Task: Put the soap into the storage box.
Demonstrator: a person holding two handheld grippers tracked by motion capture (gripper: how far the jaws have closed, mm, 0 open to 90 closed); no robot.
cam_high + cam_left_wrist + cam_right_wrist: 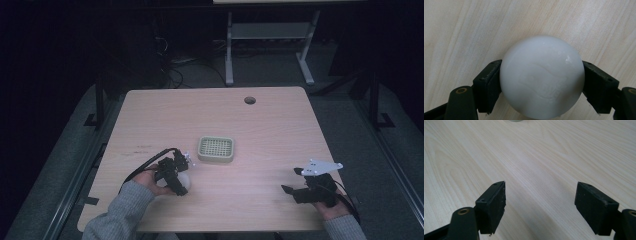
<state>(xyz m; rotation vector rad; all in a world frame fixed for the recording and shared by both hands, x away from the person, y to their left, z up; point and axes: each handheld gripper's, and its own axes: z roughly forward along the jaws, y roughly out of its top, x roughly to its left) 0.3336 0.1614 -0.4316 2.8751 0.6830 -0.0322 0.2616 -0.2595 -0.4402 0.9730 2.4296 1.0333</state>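
Spanning a dark room with cables and a second desk's legs behind: pale wood-grain counter [260, 115], smooth, rounded at the corners, pierced by a small round cable hole near the far edge.

Sitting at the left near edge: left tongs [176, 176], pinching a white ball [542, 77] from both sides, black pads pressing flat against its curve. Looking matte and faintly marked, a smooth sphere of plastic or stone, hard to tell which; resting on or just above the wood, not clearly telling which.

Waiting near the middle, just beyond the ball: squarish pale-green tray [216, 149] with a gridded, perforated floor and rounded rim, holding nothing.

Hovering at the right near edge: right tongs [296, 189], spread wide, gripping nothing, blocky rubbery pads over bare grain.

Judging progress: grasp secured, carrying to the tray and releasing probably remaining.
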